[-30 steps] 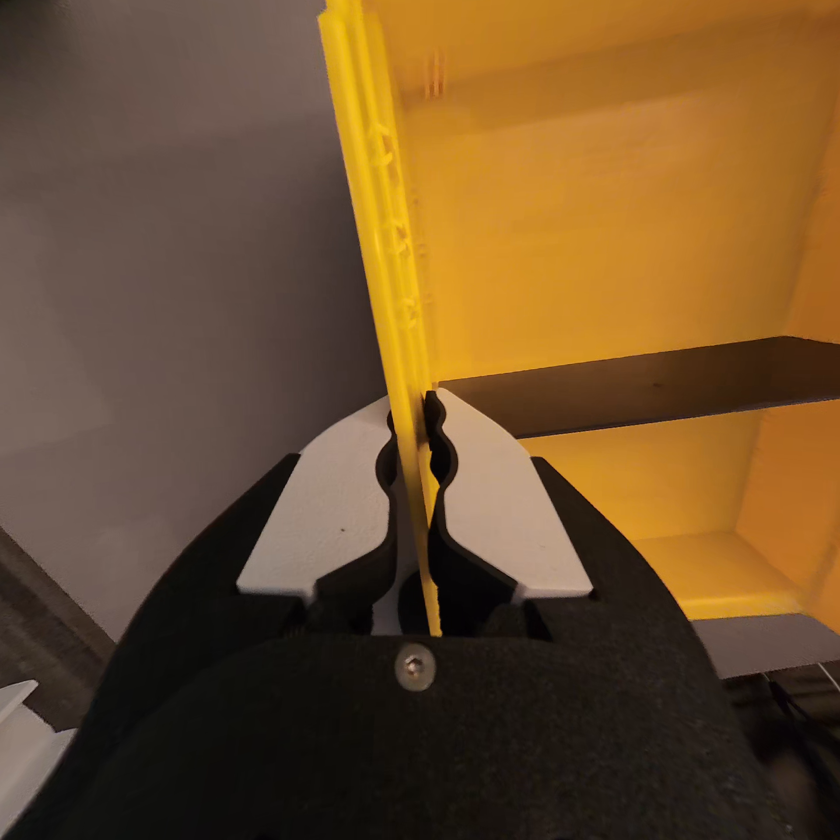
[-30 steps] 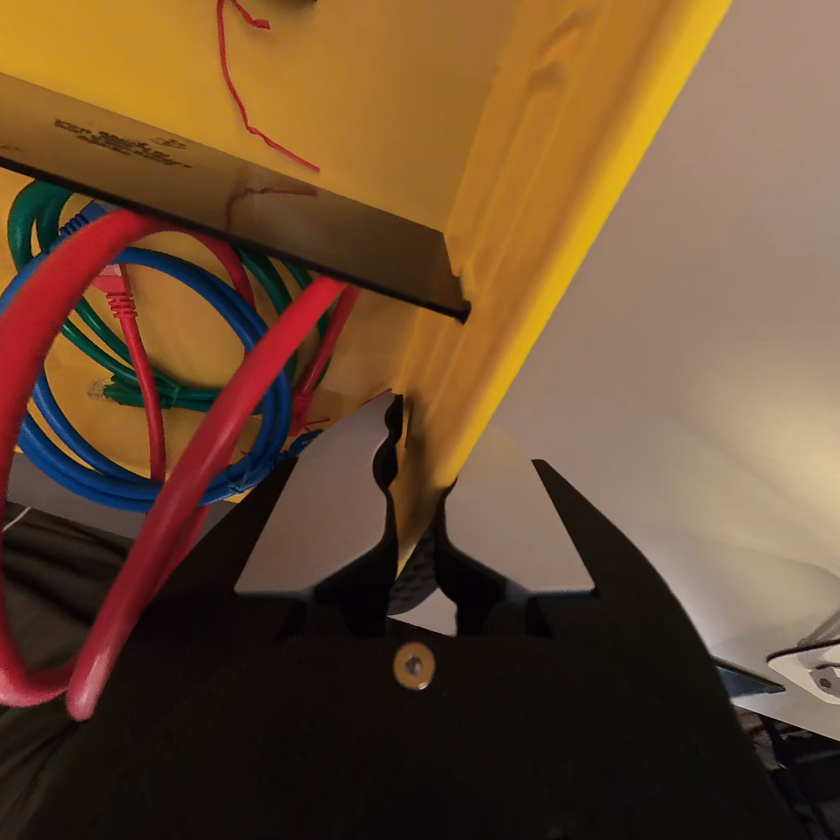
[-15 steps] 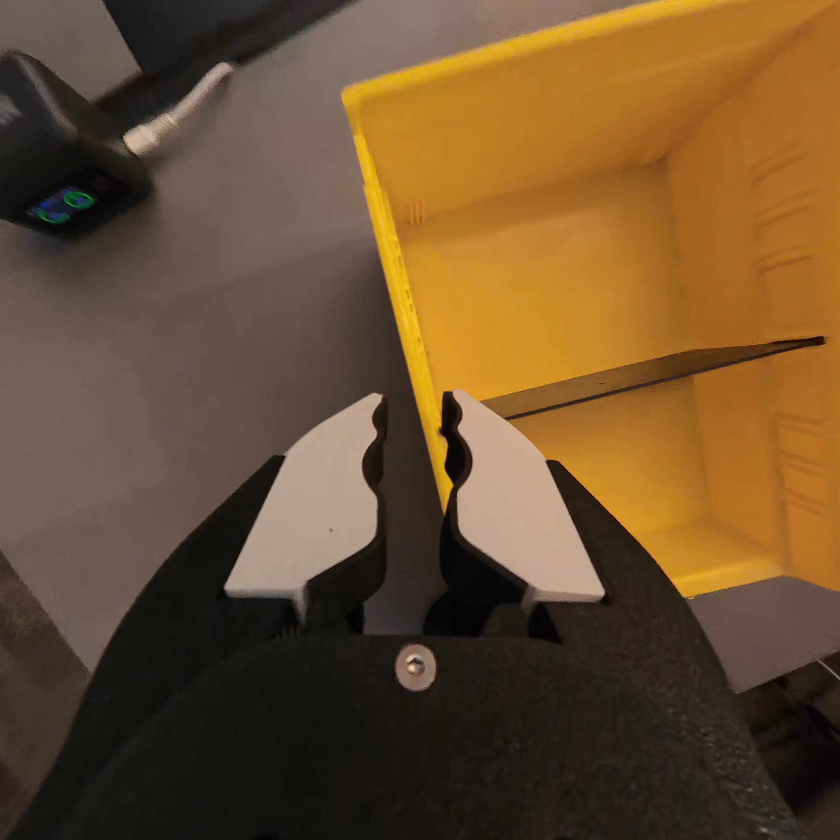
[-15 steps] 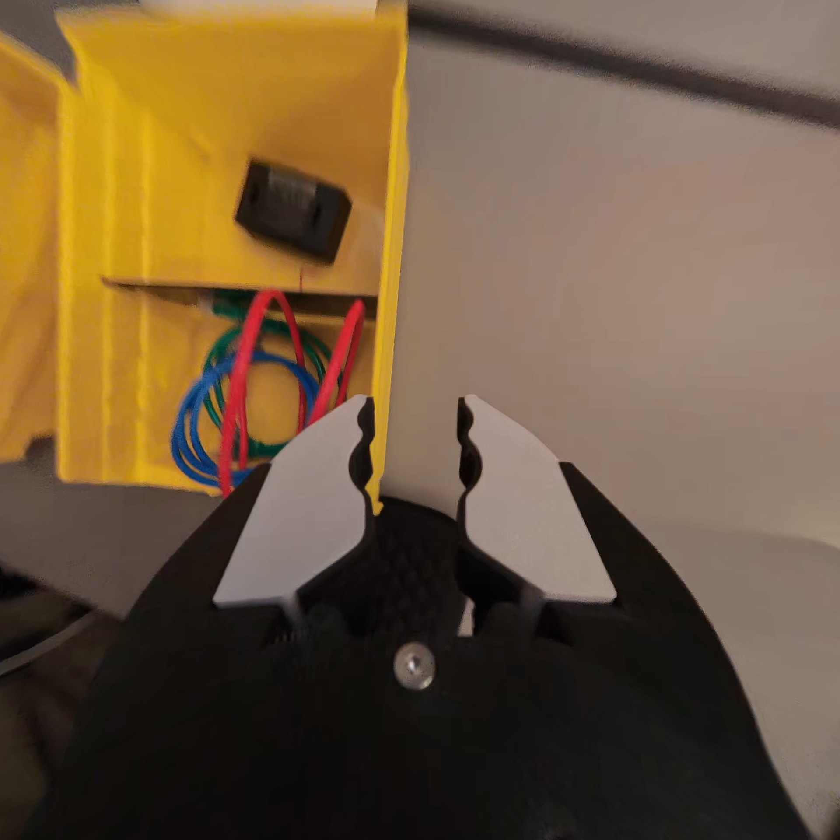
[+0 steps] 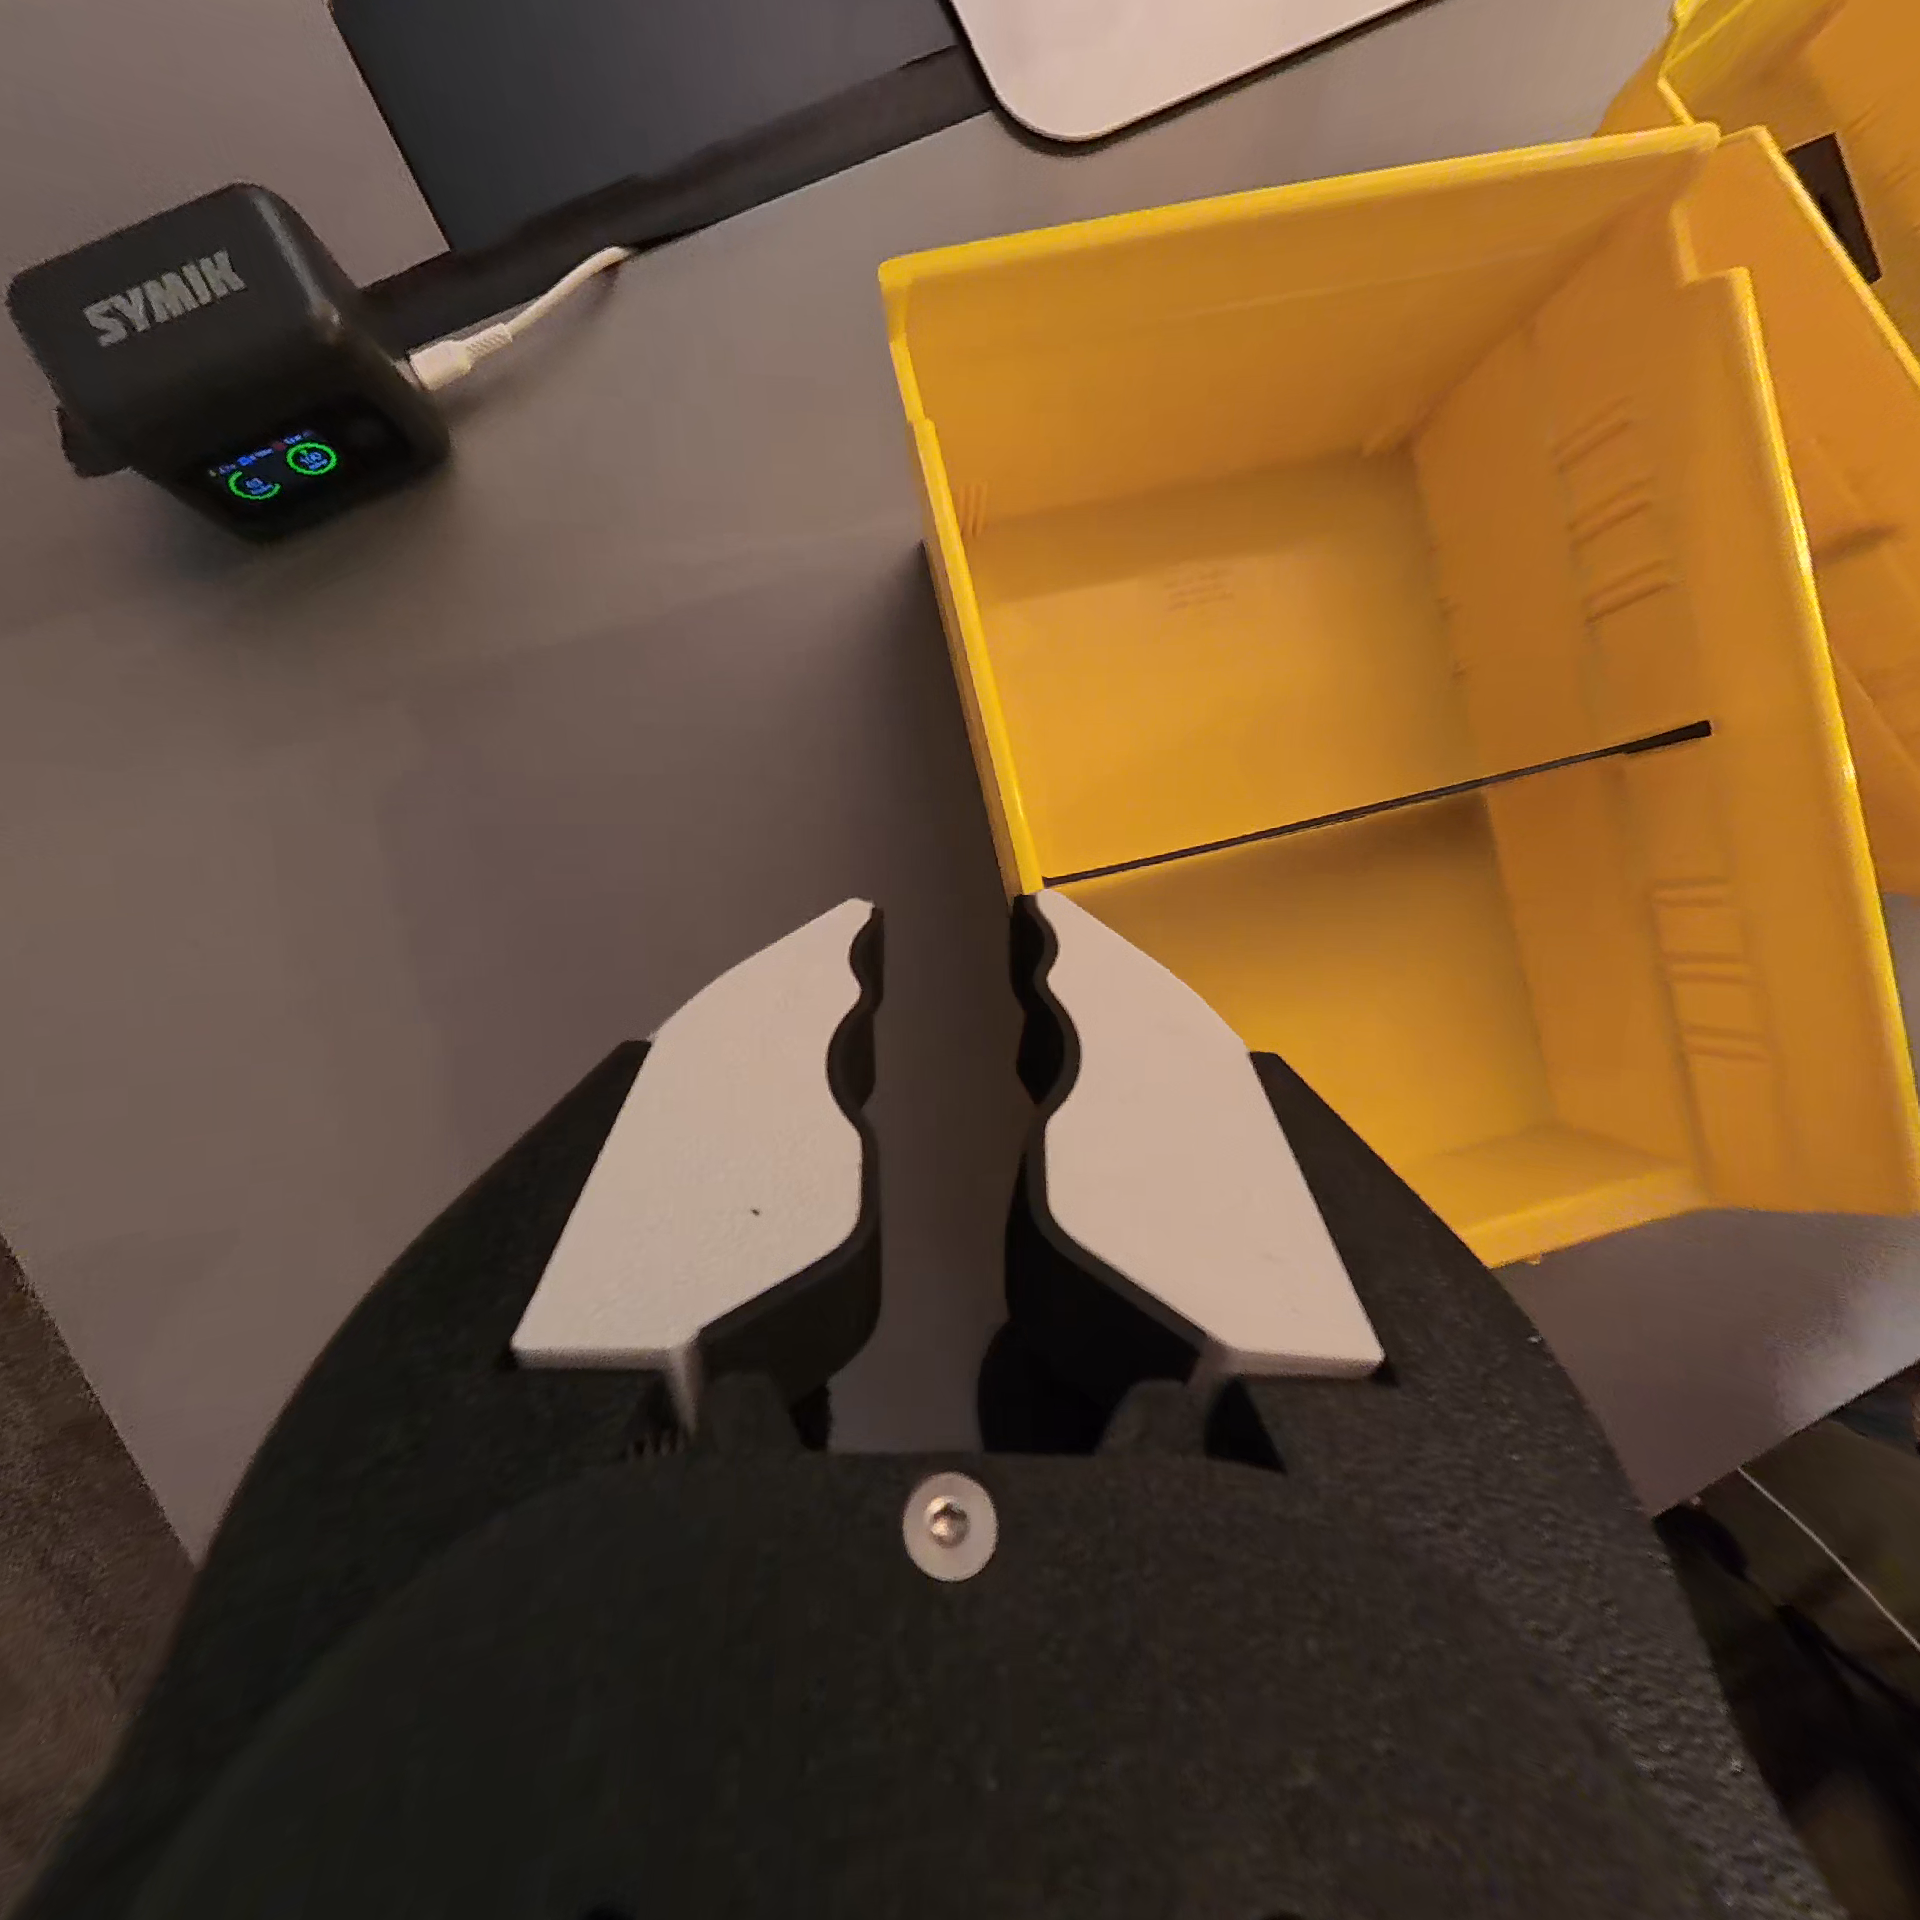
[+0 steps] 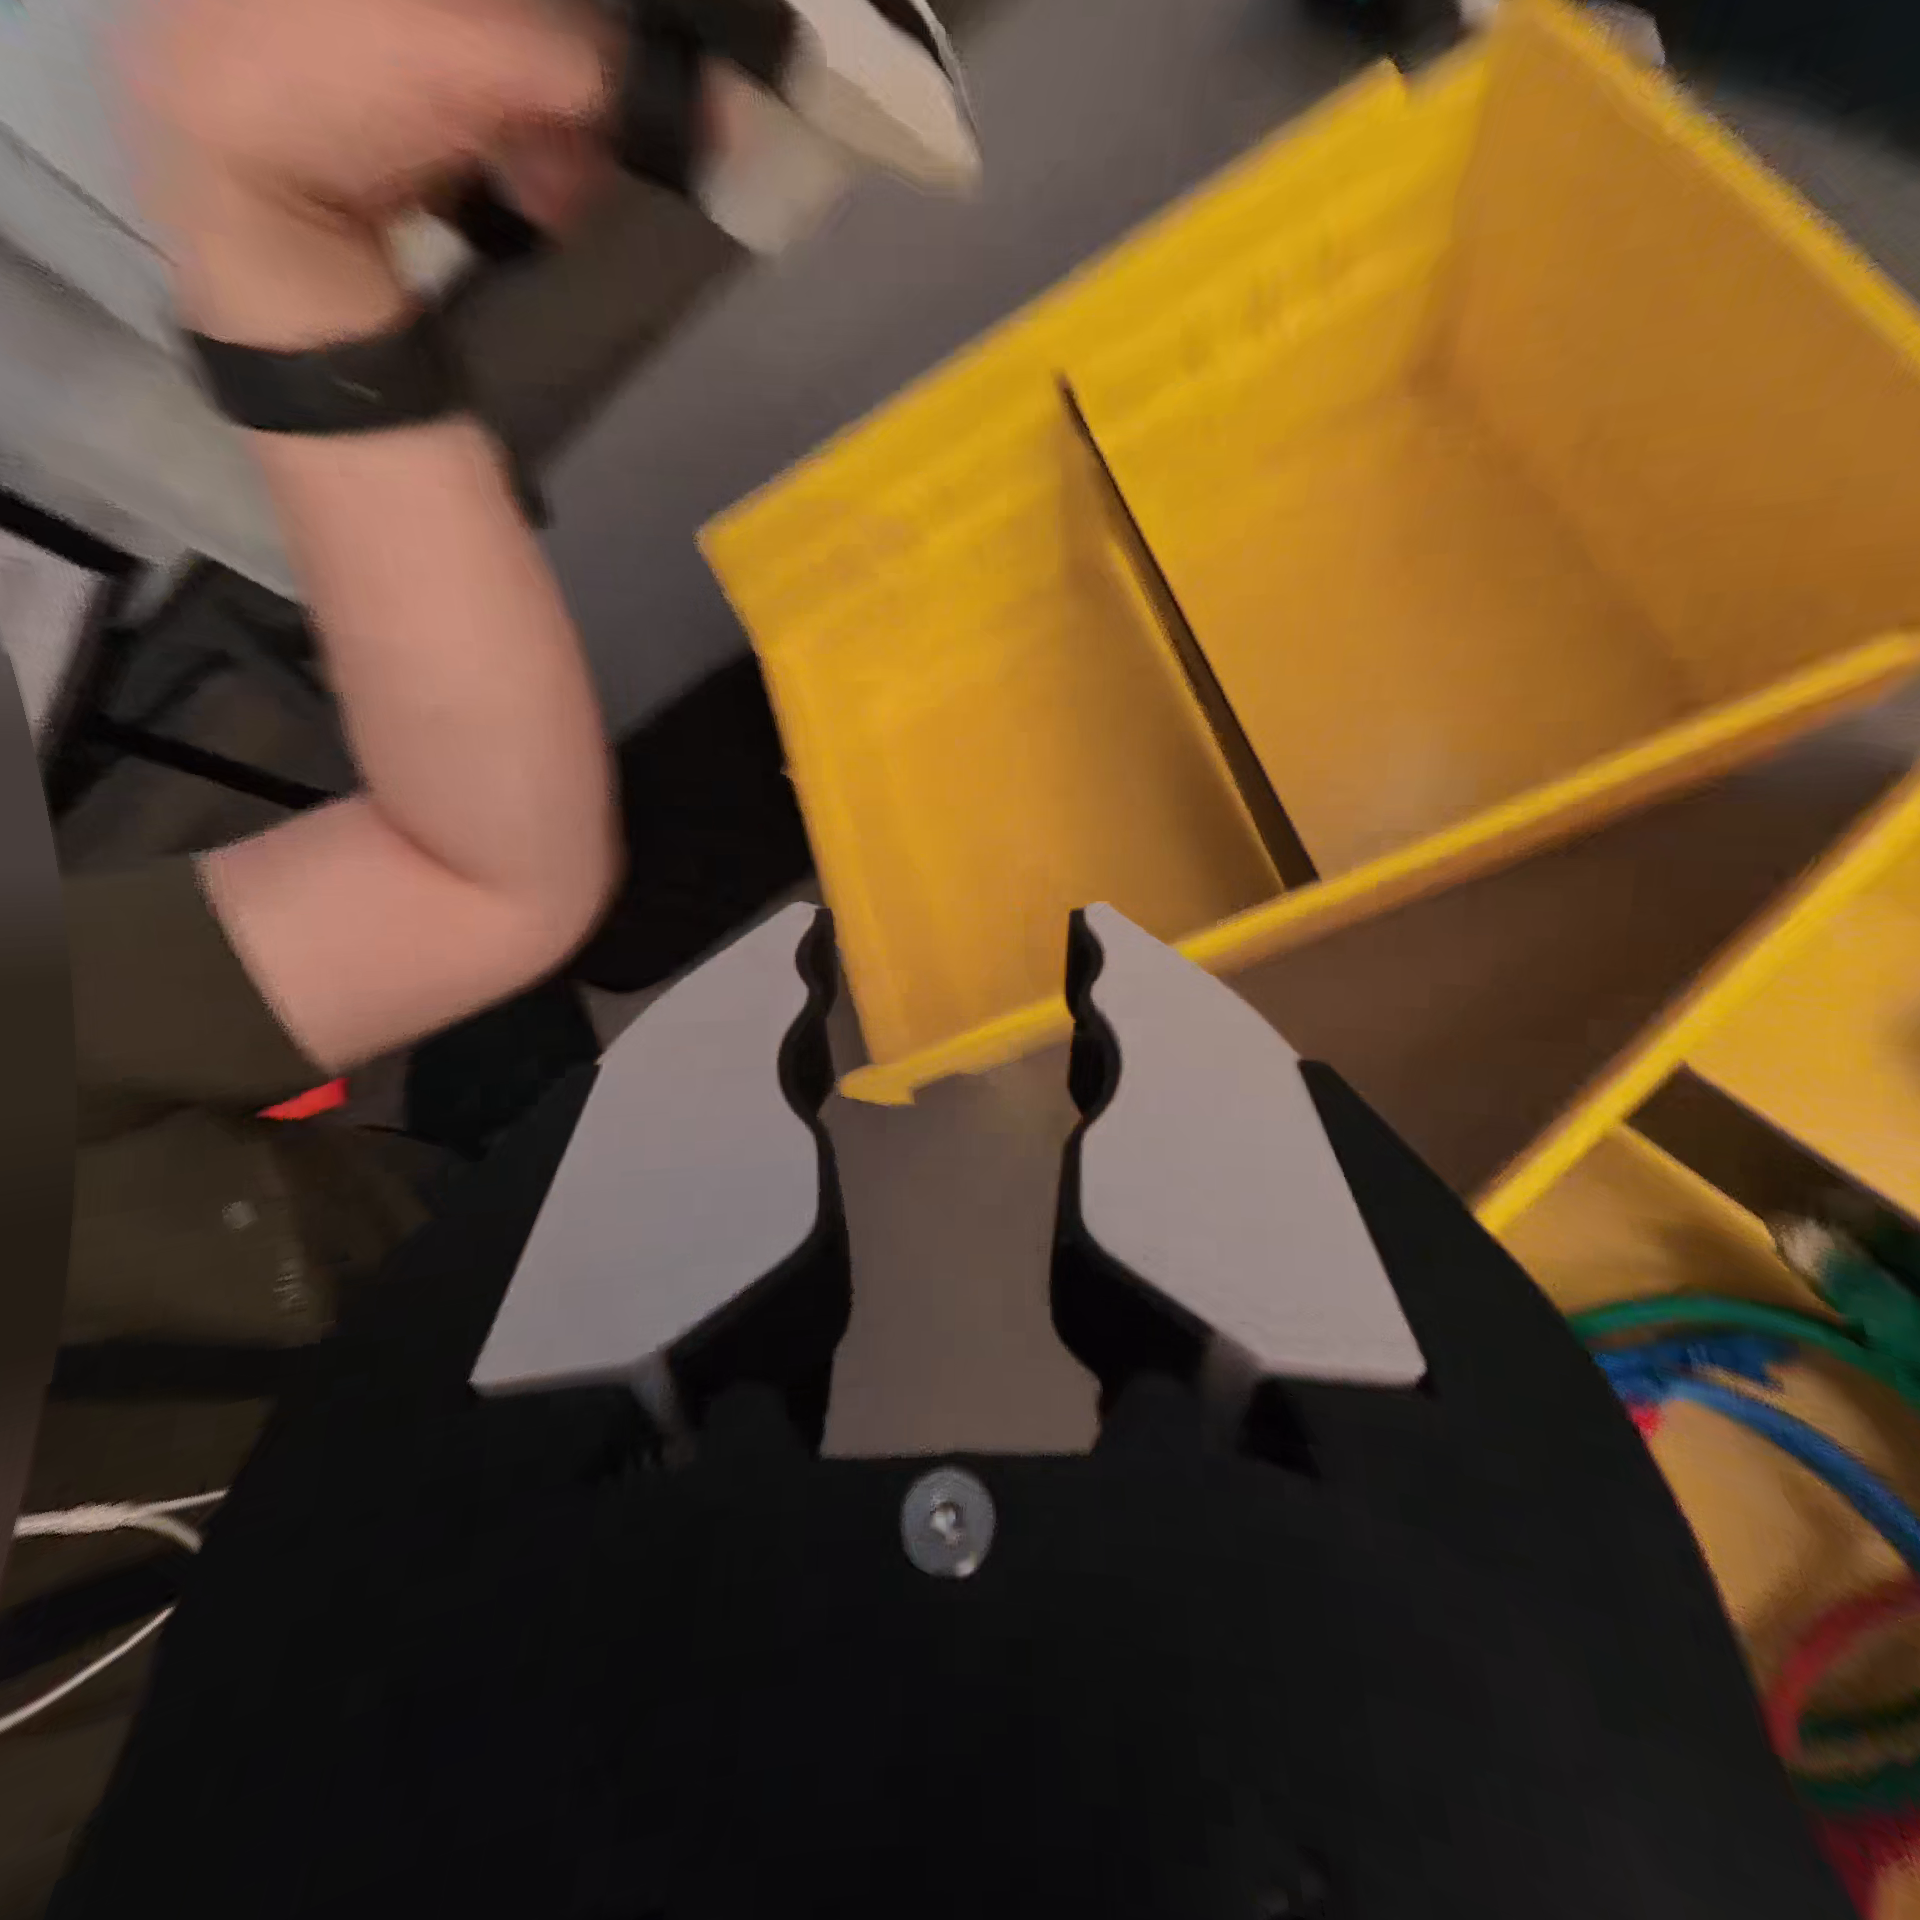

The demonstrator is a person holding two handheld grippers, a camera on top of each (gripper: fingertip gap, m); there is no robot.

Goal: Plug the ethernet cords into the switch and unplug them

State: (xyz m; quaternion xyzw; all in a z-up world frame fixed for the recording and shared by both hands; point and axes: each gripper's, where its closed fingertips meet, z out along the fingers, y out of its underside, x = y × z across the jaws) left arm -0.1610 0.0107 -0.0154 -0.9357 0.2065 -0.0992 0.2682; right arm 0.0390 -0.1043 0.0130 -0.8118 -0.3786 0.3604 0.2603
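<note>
Here we held our left tongs (image 5: 945, 914) a little way apart with nothing between them. They hung over the grey worktop (image 5: 520, 779), just beside the near left corner of a yellow bin (image 5: 1226, 270). The bin stood open on the worktop. A thin black divider (image 5: 1371, 805) cut it into two parts, and both parts looked bare inside. Far off to the left sat a small black box (image 5: 223, 364) with a glowing green screen, and a white cable (image 5: 499, 332) ran out of it. At the top edge lay a pale flat thing (image 5: 1164, 52) with a round corner.

Our right tongs (image 6: 948, 920) were apart too, a bit wider, and held nothing. This view was blurry. They hung just above the corner of the same yellow bin (image 6: 1039, 727), where its rim (image 6: 1351, 883) ran between the tips in the picture. We could not tell if they touched it. A second yellow bin (image 6: 1662, 1226) sat to the right. In it lay the ethernet cords (image 6: 1766, 1382), green, blue and red, in loose loops. They were well apart from both tongs. We could not see the switch in either view. On the left, an arm (image 6: 436, 727) with a dark wristband (image 6: 332, 384) held the other tool up high.
</note>
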